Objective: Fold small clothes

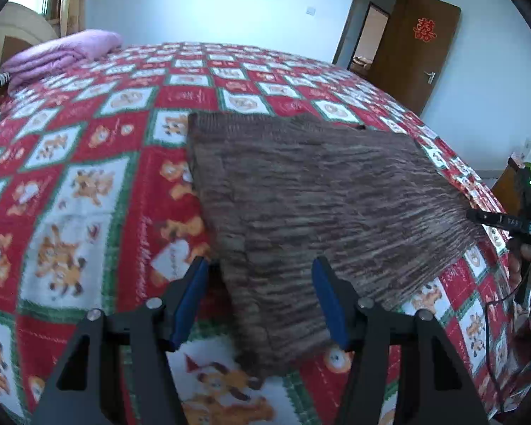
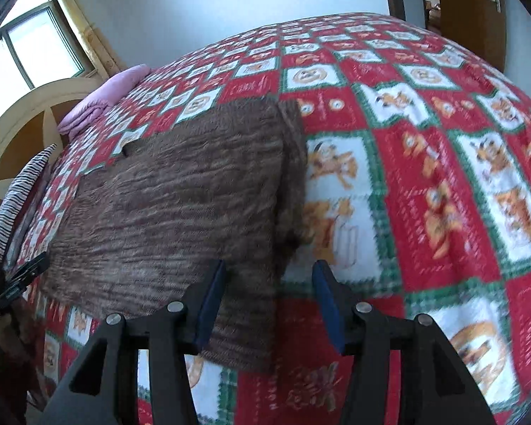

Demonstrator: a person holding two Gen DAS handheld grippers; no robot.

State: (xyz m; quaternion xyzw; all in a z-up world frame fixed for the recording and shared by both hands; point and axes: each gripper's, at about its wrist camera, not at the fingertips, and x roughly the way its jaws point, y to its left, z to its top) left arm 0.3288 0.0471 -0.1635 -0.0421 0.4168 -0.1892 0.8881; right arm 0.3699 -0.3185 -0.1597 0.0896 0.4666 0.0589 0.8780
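Sweater (image 1: 301, 191): brown knit, lying flat on the bed, partly folded w/ a side flap turned in; seen from the other end in the right wrist view (image 2: 180, 205).
Bed cover (image 1: 88, 184): red/green/white cartoon check, under the sweater on all sides.
Left gripper (image 1: 260, 276): jaws wide apart, holding nothing; near corner of sweater sits btwn the blue pads (image 1: 191, 297). Looks just above the cloth, but can't tell if it touches (view is blurred).
Right gripper (image 2: 269, 276): jaws wide apart, nothing held; the sweater's folded edge runs btwn the fingers, left pad (image 2: 210, 304) over knit, right pad over bed cover.
Other gripper in view: right tool shows at the far right edge of left wrist view, at the sweater's far corner; left tool shows at the far left edge of right wrist view.
Pink blanket (image 1: 63, 53): folded, at far end of bed near the headboard (image 2: 35, 113), well apart from sweater.
Striped cloth (image 2: 21, 191): black/white, at bed edge beside the headboard.
Door (image 1: 414, 53): brown, open, red paper cut on it.
Window (image 2: 35, 46): bright, behind headboard.
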